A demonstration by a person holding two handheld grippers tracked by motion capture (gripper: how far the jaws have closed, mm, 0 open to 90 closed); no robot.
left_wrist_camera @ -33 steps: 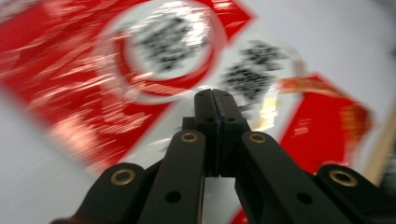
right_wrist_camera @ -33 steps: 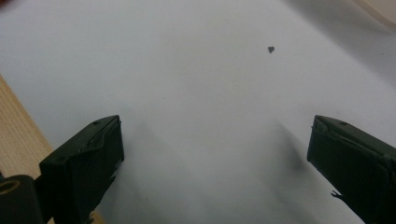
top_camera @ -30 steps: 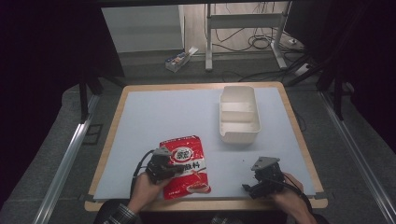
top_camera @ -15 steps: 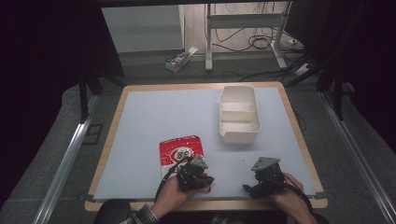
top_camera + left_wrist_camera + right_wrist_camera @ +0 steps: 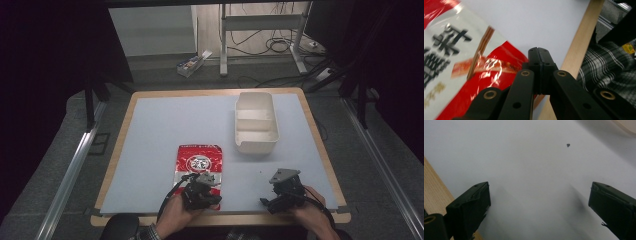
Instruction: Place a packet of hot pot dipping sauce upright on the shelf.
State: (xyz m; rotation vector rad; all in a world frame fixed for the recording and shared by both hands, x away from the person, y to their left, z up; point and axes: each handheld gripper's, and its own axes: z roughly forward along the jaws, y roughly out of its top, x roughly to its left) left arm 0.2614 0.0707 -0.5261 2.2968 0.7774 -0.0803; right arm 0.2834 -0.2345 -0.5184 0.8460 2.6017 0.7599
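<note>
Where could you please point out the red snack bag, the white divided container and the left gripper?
red snack bag [image 5: 199, 161]: high view, printed middle of the bag.
white divided container [image 5: 240, 122]: high view, left rim.
left gripper [image 5: 537, 53]: left gripper view, between its fingers' tips.

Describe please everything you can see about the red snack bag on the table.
The snack bag is a flat, glossy red foil pouch with a white round label and dark printed characters. It lies flat on the pale table cover, near the front edge, left of the white tray and apart from it. The left gripper is at its near edge, jaws shut; whether they pinch the bag's corner is unclear.
</note>
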